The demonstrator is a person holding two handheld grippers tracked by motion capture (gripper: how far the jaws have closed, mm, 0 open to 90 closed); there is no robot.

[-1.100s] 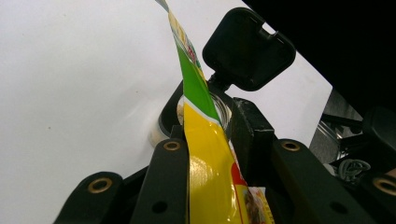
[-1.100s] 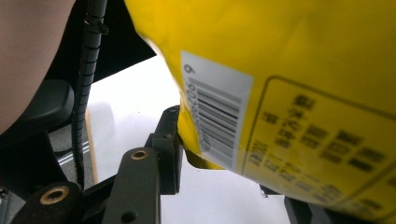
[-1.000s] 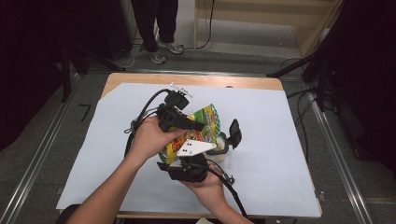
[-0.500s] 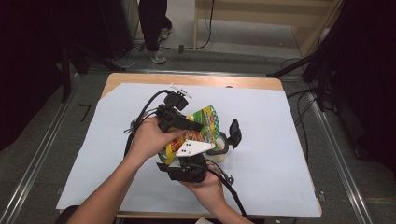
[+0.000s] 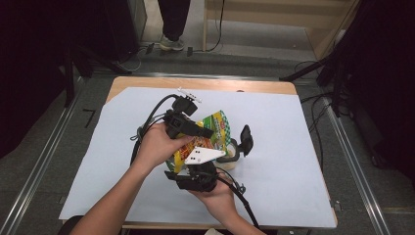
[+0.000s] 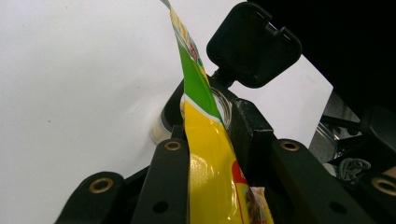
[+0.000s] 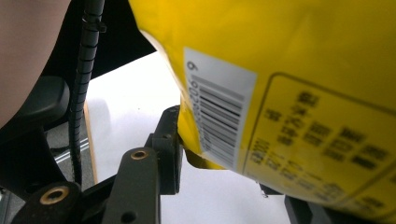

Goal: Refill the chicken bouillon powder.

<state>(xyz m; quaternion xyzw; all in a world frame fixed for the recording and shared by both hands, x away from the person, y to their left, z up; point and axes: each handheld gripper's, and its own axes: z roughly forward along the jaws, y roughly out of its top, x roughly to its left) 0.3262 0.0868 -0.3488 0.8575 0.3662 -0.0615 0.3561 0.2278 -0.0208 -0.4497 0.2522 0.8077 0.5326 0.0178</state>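
A yellow and green snack bag (image 5: pixel 215 128) is held tilted above the table, its upper end over a small clear jar (image 5: pixel 230 157) whose black flip lid (image 5: pixel 245 138) stands open. My left gripper (image 5: pixel 203 133) is shut on the bag's upper part. In the left gripper view the bag (image 6: pixel 205 140) runs edge-on between the jaws, with the jar (image 6: pixel 224 100) and its lid (image 6: pixel 252 44) just beyond. My right gripper (image 5: pixel 195 166) comes from below and grips the bag's lower end. In the right gripper view the barcode side of the bag (image 7: pixel 303 70) bulges between the jaws.
A pale sheet (image 5: pixel 293 147) covers the wooden table (image 5: pixel 205 84). Cables trail from both grippers over the table's left and front. A person's shoes (image 5: pixel 171 44) stand on the floor beyond the far edge. Metal rails (image 5: pixel 357 166) run along both sides.
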